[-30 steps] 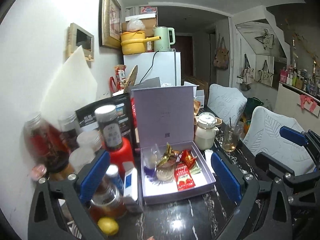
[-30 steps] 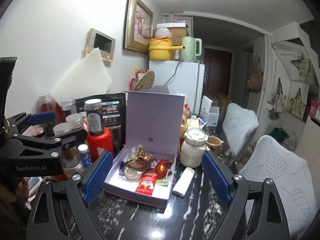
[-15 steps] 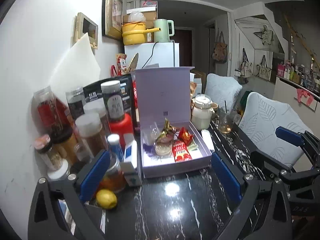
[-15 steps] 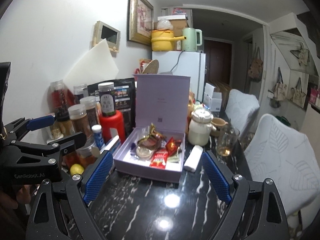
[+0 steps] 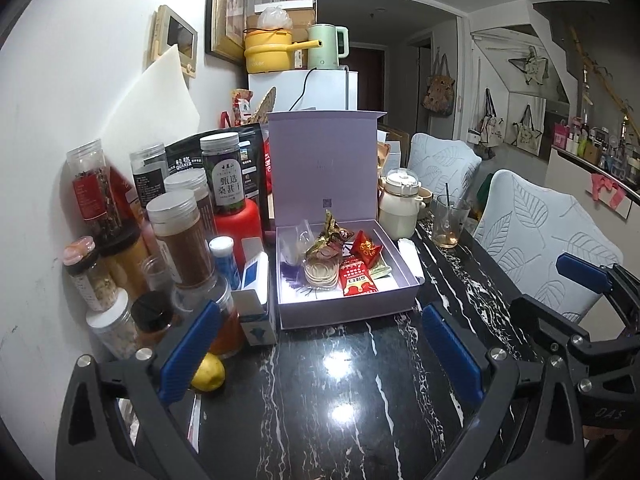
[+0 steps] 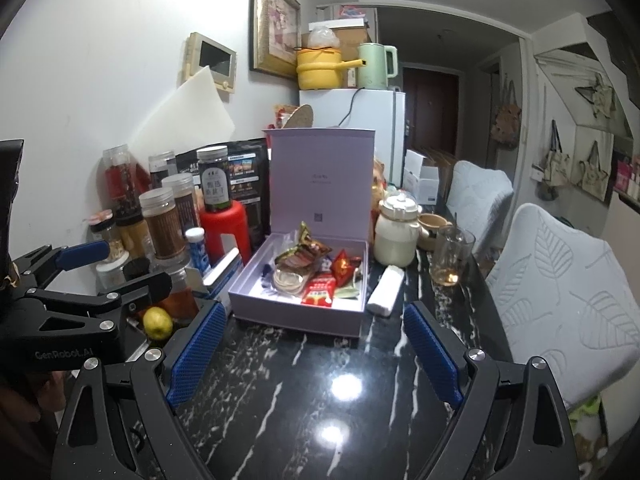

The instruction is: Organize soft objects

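**Hovering over the snack box, both claws empty**

Spreading under everything is the black marbled surface (image 5: 320, 420), crowded with jars (image 5: 176, 236) along its left edge by the wall. A lilac box (image 5: 344, 308) stands mid-surface, lid upright, with soft snack packets (image 5: 356, 276) lying inside. Just beside its right wall lies a white packet (image 6: 385, 290). Left claw (image 5: 316, 354) and right claw (image 6: 314, 346) both stand wide apart, holding nothing, near the box's front wall.
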